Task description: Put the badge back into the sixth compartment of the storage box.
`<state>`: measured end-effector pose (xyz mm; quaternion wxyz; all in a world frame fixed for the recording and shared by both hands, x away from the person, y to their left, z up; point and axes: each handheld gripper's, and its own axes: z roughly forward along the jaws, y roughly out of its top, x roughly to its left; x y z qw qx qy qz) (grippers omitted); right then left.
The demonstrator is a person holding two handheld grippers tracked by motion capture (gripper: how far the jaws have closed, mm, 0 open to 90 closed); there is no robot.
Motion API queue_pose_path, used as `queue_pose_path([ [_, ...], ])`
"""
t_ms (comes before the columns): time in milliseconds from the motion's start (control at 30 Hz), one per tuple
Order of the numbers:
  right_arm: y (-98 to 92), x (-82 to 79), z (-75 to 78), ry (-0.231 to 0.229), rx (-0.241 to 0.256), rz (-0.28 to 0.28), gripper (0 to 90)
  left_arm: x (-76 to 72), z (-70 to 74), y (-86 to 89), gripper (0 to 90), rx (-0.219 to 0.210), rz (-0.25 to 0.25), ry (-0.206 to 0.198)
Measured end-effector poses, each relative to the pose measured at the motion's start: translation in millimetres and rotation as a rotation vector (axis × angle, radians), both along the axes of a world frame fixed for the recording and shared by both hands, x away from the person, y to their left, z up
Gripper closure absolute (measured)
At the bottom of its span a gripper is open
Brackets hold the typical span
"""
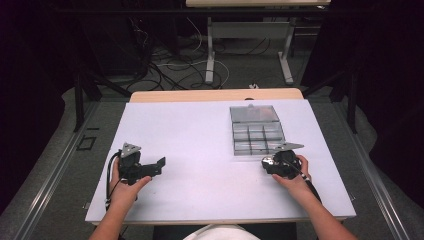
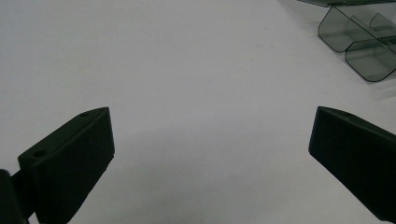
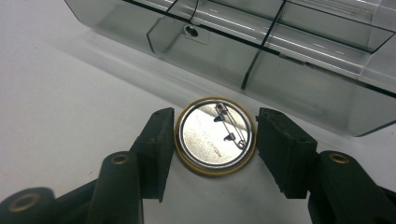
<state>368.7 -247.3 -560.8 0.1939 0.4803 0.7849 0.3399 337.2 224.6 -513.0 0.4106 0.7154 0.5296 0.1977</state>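
- Closing around a pin-back button badge (image 3: 215, 136), the right gripper (image 3: 214, 140) has a jaw at each edge, whether gripping or just touching I cannot tell.
- The left gripper (image 2: 210, 140) rests well left, jaws wide apart over bare table (image 1: 200, 150).
- Just beyond the badge sits a clear compartment box (image 3: 280, 51), far right.

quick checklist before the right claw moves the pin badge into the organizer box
1. Right claw squarely around the pin badge: ok, a jaw on each side.
2. Firm grip on the badge: cannot tell; jaws look at its rim.
3. Badge orientation: ok, lies pin side up.
4. Organizer box open: ok, lid folded back.
5. Box close ahead: ok, just beyond the badge.
6. Left claw out of the way: ok, open over the bare table.
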Motion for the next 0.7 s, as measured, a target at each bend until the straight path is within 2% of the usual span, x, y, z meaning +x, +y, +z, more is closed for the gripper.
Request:
queue_pose_path([
  [300,-0.8,0.4,0.4,0.007,0.009,-0.005,47.5,0.7,-0.5,0.0,0.5,0.000,0.000,0.003],
  [333,-1.3,0.7,0.4,0.006,0.010,-0.001,48.9,0.7,-0.6,-0.3,0.5,0.000,-0.001,0.002],
  [433,-3.8,0.0,2.7,-0.001,0.032,-0.013,60.4,0.5,-0.6,-0.5,0.5,0.000,-0.001,0.001],
  [500,-5.9,0.3,3.3,-0.004,0.043,-0.013,61.9,0.4,-0.7,-0.6,0.5,-0.001,-0.001,0.001],
  [600,-7.3,1.0,2.1,-0.004,0.054,-0.025,56.6,0.3,-0.6,-0.6,0.5,0.000,-0.001,0.002],
  [700,-7.4,1.3,2.0,-0.004,0.054,-0.027,56.3,0.6,-0.7,-0.4,0.5,0.001,-0.001,0.002],
])
